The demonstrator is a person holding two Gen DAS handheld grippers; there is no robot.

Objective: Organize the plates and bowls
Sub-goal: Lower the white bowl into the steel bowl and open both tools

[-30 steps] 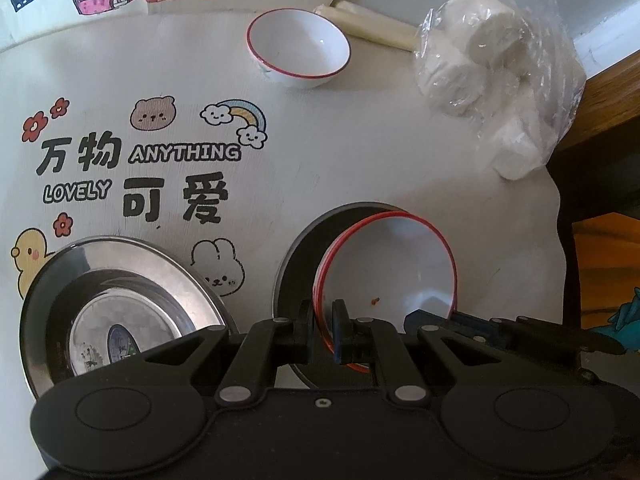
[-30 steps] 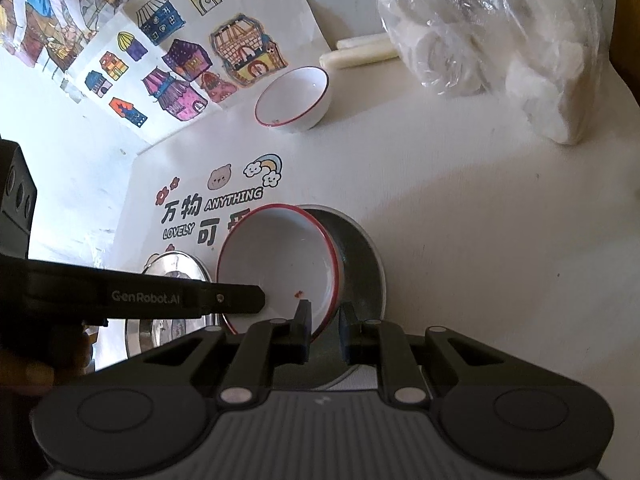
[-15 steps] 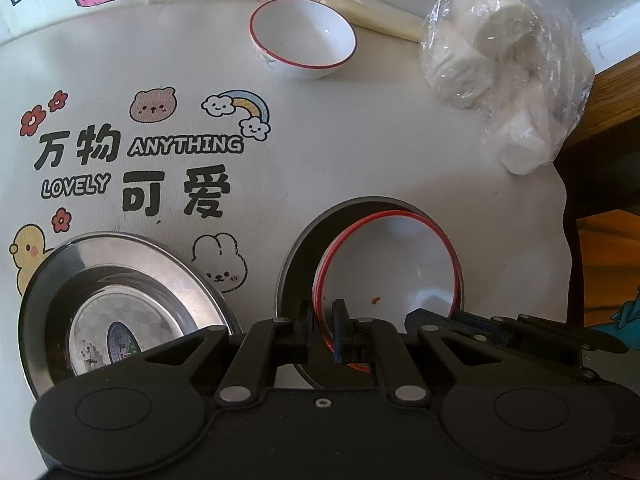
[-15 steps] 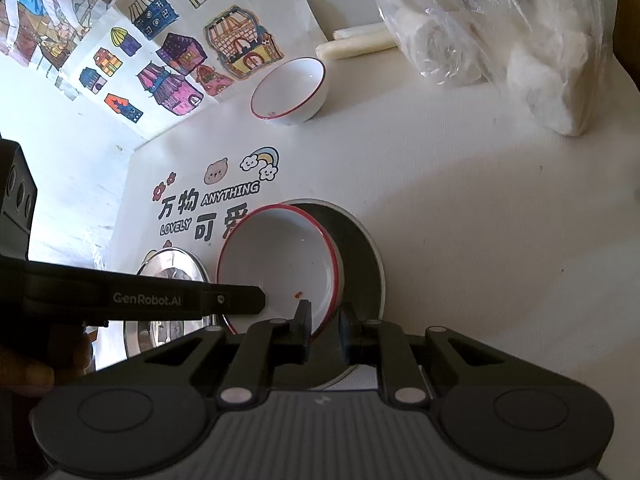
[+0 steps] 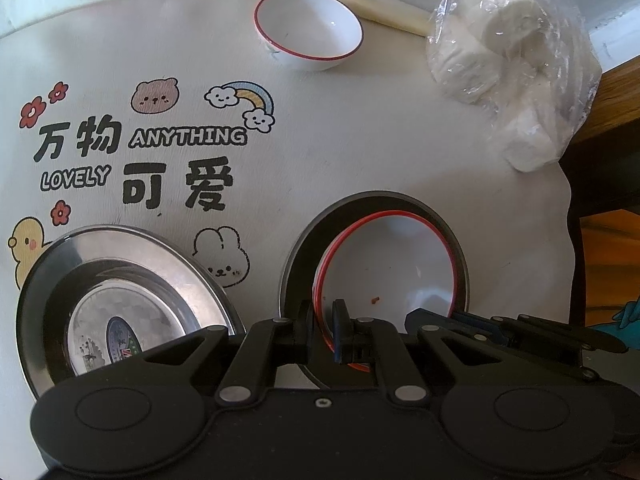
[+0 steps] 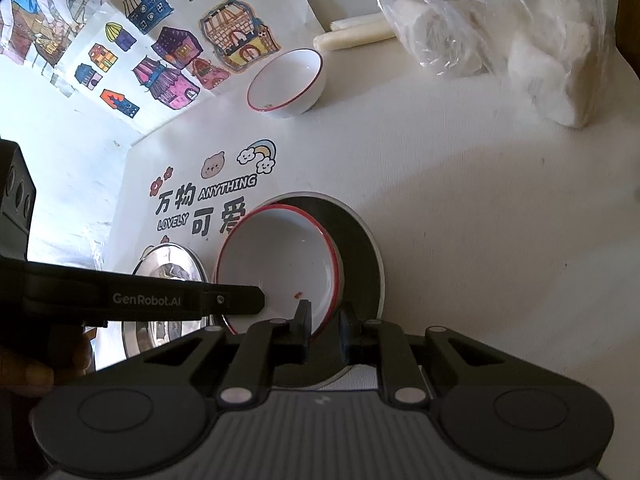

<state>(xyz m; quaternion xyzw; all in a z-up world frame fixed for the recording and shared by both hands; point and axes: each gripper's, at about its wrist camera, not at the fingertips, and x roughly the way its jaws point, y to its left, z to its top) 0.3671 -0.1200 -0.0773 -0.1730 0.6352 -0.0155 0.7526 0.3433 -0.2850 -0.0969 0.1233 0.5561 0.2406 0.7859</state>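
A white dish with a red rim (image 5: pixel 392 264) (image 6: pixel 280 256) lies over a dark steel plate (image 5: pixel 304 248) (image 6: pixel 360 248), and a second red rim shows just under its left edge. My left gripper (image 5: pixel 325 322) is shut on the dish's near rim. My right gripper (image 6: pixel 325 326) is shut on the rim at the dish's other side. Each gripper shows in the other's view, the right gripper (image 5: pixel 500 328) low at the right and the left gripper (image 6: pixel 180 300) at the left. A small red-rimmed white bowl (image 5: pixel 308 28) (image 6: pixel 288 80) stands upright at the far side of the table.
A second shiny steel plate (image 5: pixel 60 280) (image 6: pixel 168 256) lies left of the dish. A clear bag of white rolls (image 5: pixel 512 68) (image 6: pixel 500 28) sits at the far right, with pale sticks (image 5: pixel 384 0) behind the bowl. The cloth's edge (image 5: pixel 568 240) drops off at the right.
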